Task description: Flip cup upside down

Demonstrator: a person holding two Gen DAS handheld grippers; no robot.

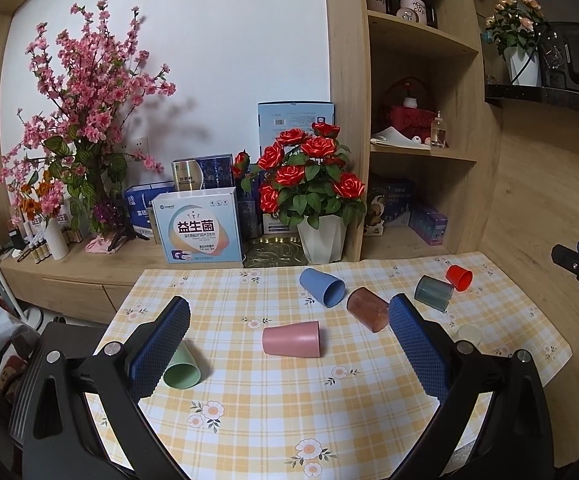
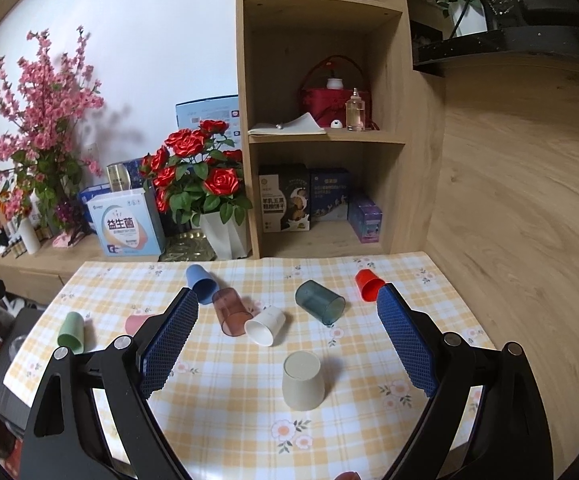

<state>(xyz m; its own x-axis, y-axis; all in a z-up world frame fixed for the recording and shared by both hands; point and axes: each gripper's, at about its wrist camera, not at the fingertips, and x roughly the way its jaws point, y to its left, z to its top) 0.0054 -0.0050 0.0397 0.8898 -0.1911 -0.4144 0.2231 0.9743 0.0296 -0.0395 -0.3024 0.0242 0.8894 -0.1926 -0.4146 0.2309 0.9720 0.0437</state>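
Working over the checked tablecloth [image 1: 249,400], with cups strewn across it. Holding the left gripper [image 1: 289,307] above the near half, fingers spread wide and pinching nothing. Holding the right gripper [image 2: 288,294] the same way, spread and empty.

Framing the pink cup [image 1: 291,339] between the left fingers: lying on its side mid-cloth, wider end to the right, and probably the cup in hand. Framing on the right the beige cup [image 2: 302,380], already standing mouth-down, with the white cup [image 2: 265,325] lying just beyond it. Leaving alone the green cup [image 1: 183,370] beside the left finger, and the blue cup [image 1: 323,286], brown cup [image 1: 367,308], teal cup [image 1: 433,292] and red cup [image 1: 459,277] lying farther back.

Doing the flip well, as judged from here:
- Coming down square over the pink wall and closing across its middle, not at the rim.
- Lifting clear of the cloth before rolling the wrist.
- Seating the rim flat before letting go.
- Guarding against a round, smooth wall rolling away under a lopsided pinch.
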